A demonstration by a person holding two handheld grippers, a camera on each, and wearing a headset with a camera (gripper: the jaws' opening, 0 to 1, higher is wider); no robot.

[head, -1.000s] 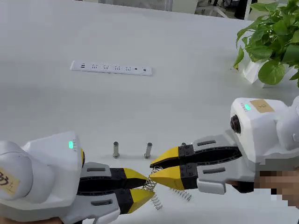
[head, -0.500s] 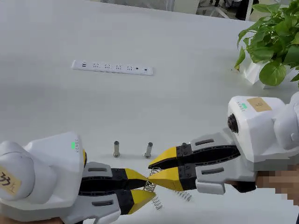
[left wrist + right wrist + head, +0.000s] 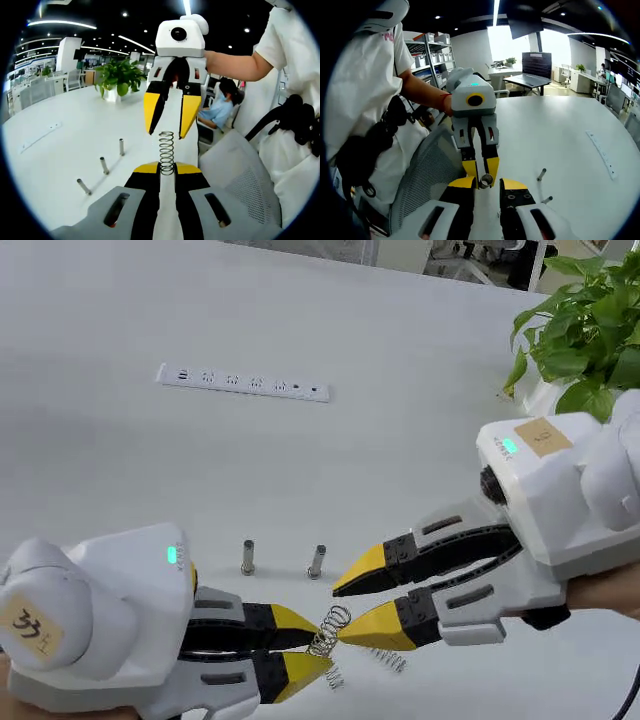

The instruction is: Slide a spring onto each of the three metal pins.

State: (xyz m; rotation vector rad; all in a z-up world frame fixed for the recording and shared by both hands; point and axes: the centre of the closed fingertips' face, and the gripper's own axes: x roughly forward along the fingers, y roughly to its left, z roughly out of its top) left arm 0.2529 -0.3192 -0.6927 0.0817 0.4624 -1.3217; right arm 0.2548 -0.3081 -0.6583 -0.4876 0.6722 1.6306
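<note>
My left gripper (image 3: 322, 645) is shut on one end of a steel spring (image 3: 329, 626), which sticks out toward my right gripper (image 3: 340, 612). The right gripper stands open, its yellow jaws above and below the spring's free end without closing on it. In the left gripper view the spring (image 3: 166, 148) rises from my shut jaws toward the open right gripper (image 3: 168, 125). Two upright metal pins (image 3: 248, 558) (image 3: 317, 561) stand just behind the grippers. The left gripper view has three pins (image 3: 103, 165) in a row. Two loose springs (image 3: 335, 676) (image 3: 387, 658) lie on the table below the jaws.
A white power strip (image 3: 240, 383) lies far back on the white table (image 3: 420, 440). A potted plant (image 3: 580, 330) stands at the back right corner. A grey mesh chair (image 3: 427, 170) and the person's body are close behind the table edge.
The right gripper's jaws have spread apart from a near-shut pinch around the spring's end. The left gripper keeps its hold on the spring. The head camera has shifted slightly.
</note>
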